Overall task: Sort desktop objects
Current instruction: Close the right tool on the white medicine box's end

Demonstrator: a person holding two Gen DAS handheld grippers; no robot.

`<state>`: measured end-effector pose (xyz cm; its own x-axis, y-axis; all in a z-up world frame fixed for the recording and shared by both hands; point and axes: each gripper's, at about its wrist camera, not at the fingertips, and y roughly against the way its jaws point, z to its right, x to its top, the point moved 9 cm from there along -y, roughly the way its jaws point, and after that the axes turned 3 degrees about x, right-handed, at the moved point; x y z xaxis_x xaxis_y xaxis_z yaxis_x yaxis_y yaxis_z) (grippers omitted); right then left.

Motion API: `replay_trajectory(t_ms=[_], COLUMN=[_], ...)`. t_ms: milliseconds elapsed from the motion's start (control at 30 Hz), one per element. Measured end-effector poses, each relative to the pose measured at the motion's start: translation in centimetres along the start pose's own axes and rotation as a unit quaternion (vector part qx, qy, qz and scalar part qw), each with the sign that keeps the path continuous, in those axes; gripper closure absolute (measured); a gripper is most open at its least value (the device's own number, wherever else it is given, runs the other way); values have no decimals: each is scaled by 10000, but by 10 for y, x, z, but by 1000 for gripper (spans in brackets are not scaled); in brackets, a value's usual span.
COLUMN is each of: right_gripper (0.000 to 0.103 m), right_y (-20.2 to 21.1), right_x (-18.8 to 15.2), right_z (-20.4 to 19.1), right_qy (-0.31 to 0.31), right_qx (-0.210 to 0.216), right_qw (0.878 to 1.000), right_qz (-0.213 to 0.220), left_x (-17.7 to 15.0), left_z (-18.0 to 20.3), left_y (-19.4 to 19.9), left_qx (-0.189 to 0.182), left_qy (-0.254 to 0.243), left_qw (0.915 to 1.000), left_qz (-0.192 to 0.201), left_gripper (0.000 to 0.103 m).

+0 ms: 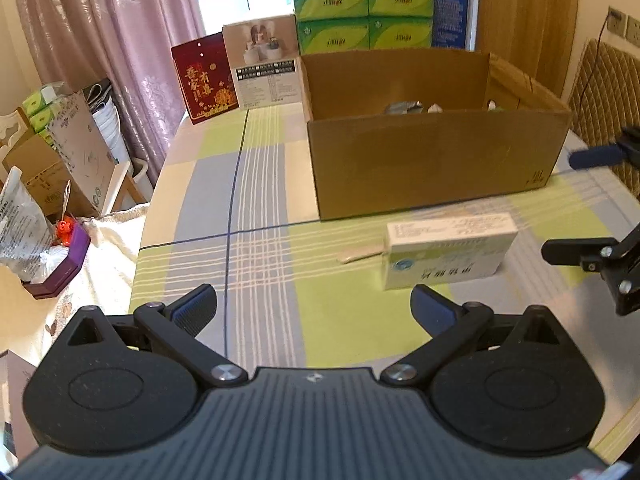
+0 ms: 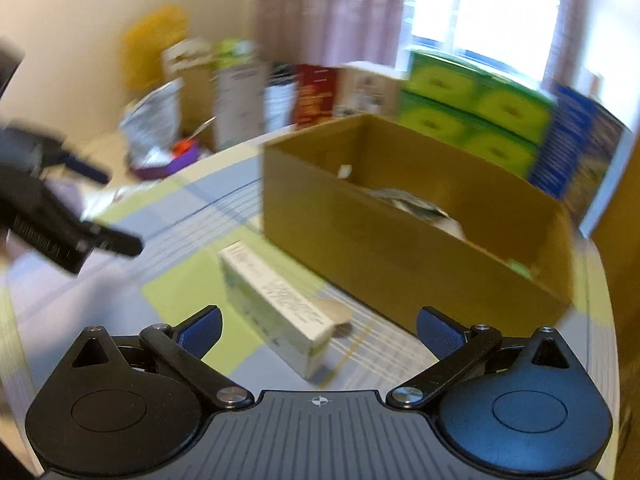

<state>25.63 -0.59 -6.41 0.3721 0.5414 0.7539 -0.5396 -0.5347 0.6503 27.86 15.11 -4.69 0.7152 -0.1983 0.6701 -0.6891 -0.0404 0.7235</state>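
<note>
Cardboard box (image 1: 432,164) walls off far table side. Medicine carton (image 1: 448,250) lies just before it. Left checked tablecloth (image 1: 256,184) bare, passable.

Mauve curtains (image 1: 120,32) beside a bright window (image 2: 480,12)

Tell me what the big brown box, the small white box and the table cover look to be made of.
Brown box: corrugated cardboard by the look, matte, with creased flaps and raw edges.
White box: thin printed paperboard, smooth, slightly glossy, with sharp folded corners.
Table cover: probably woven cloth with a plaid print, matte; coated fabric can't be ruled out.
</note>
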Motion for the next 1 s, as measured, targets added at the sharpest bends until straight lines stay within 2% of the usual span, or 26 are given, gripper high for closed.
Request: replay_trajectory(t_ms=[167,233,300,567,667,833,967,1000], right_gripper=[5,14,17,38,44,61,67,72], right_y=[-32,-45,-55,-81,-87,-93,-94,-93], right_x=[-4,-3,-4,-5,-6,-8,-8,-9], right_z=[-6,-6,-3,4,3,-4,-9,-10], right_qy=[439,496,495,716,816,906,910,920], right_qx=[259,362,433,701,775,949,999,1016], right_qw=[9985,9976,9970,9925,9907,9874,9866,9862], right_qz=[-216,-317,-403,-699,-771,-883,-919,-926], left_x=[-4,-3,-2,0,0,0,-1,-2], left_z=[-4,-1,5,37,39,42,45,45], left_y=[-12,-18,-24,-46,-58,-65,-67,-67], left_qx=[-87,-244,-426,-832,-901,-944,-982,-984], left_qy=[-84,-63,-116,-1201,-1257,-1355,-1426,-1445], left_qw=[9999,9997,9990,9893,9880,9862,9848,9845], left_qz=[-58,-41,-59,38,-36,-115,-161,-170], left_gripper=[2,2,2,2,2,2,2,2])
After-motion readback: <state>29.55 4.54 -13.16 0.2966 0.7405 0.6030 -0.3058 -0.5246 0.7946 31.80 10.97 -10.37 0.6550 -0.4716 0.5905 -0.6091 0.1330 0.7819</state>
